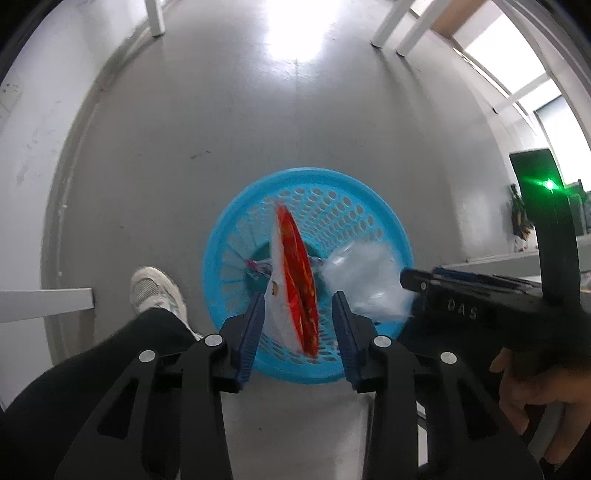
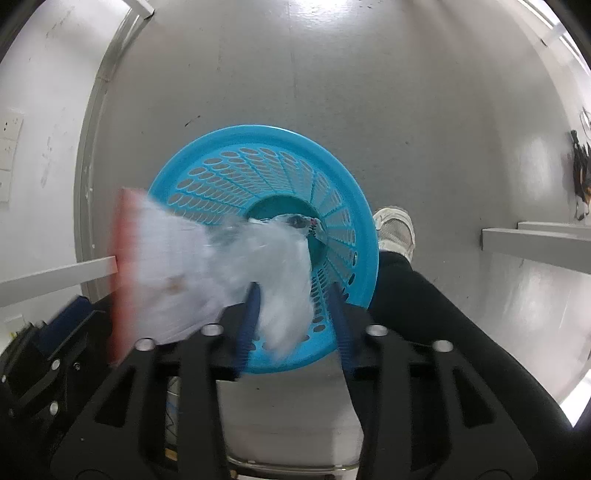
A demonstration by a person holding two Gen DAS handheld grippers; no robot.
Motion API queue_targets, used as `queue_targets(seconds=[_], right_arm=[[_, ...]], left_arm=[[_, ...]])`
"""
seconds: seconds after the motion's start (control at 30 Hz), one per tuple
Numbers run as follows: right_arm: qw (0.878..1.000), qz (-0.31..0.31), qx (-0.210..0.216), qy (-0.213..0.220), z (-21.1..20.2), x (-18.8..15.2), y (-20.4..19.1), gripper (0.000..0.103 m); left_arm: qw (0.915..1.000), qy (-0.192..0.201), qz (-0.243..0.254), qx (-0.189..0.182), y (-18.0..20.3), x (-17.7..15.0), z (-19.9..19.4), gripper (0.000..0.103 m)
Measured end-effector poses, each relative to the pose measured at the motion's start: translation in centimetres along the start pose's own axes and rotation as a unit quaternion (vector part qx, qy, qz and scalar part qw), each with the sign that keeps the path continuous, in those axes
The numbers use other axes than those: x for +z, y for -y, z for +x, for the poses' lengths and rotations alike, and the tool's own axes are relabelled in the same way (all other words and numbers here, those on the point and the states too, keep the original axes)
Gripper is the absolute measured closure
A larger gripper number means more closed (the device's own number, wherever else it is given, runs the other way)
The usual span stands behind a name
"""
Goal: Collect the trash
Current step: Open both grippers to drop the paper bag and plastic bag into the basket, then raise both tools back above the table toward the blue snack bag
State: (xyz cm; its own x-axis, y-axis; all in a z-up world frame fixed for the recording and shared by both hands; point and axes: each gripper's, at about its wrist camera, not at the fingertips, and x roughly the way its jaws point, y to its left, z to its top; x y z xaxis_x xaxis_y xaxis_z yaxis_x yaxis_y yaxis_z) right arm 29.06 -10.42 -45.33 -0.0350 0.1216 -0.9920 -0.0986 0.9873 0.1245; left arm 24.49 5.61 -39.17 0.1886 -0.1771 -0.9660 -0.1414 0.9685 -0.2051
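A blue perforated waste basket (image 1: 373,218) stands on the grey floor below both grippers; it also shows in the right wrist view (image 2: 258,155). My left gripper (image 1: 299,302) is open above it, and a red and white wrapper (image 1: 295,273) hangs edge-on between its fingers, touching neither clearly. My right gripper (image 2: 295,295) is open, and a clear plastic bag (image 2: 284,266) is blurred between its fingers over the basket. The bag also shows in the left wrist view (image 1: 365,280). The wrapper shows blurred at the left of the right wrist view (image 2: 147,266). Small trash (image 1: 258,266) lies at the basket's bottom.
The person's white shoe (image 1: 157,291) and black trouser leg (image 1: 110,369) are left of the basket. White table legs (image 1: 388,26) stand at the far end of the floor. A white wall (image 1: 33,122) runs along the left. The right gripper's body (image 1: 498,306) is at the right.
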Motion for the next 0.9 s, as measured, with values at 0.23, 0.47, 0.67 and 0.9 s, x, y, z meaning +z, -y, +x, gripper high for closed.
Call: queue_targets(seconds=[0.23, 0.47, 0.67, 0.9], right_arm=[[1.0, -0.03, -0.007, 0.006, -1.0, -1.7, -0.8, 0.058], [0.997, -0.053, 0.01, 0.046, -5.5, -5.1, -1.7, 0.053], [0.992, -0.083, 0.02, 0.088, -8.8, -8.8, -2.9, 0.049], [0.981, -0.117, 0.031, 0.153, -14.1, -13.8, -3.1, 0.043]], left_arm=[[0.9999, 0.005, -0.005, 0.013, 0.0, -0.4, -0.8, 0.066], [0.9995, 0.017, -0.024, 0.008, -0.7, -2.0, -3.6, 0.066], [0.9988, 0.039, -0.029, -0.001, -1.3, -4.1, -6.5, 0.064], [0.9964, 0.085, 0.003, -0.001, -0.5, -7.8, -11.2, 0.058]])
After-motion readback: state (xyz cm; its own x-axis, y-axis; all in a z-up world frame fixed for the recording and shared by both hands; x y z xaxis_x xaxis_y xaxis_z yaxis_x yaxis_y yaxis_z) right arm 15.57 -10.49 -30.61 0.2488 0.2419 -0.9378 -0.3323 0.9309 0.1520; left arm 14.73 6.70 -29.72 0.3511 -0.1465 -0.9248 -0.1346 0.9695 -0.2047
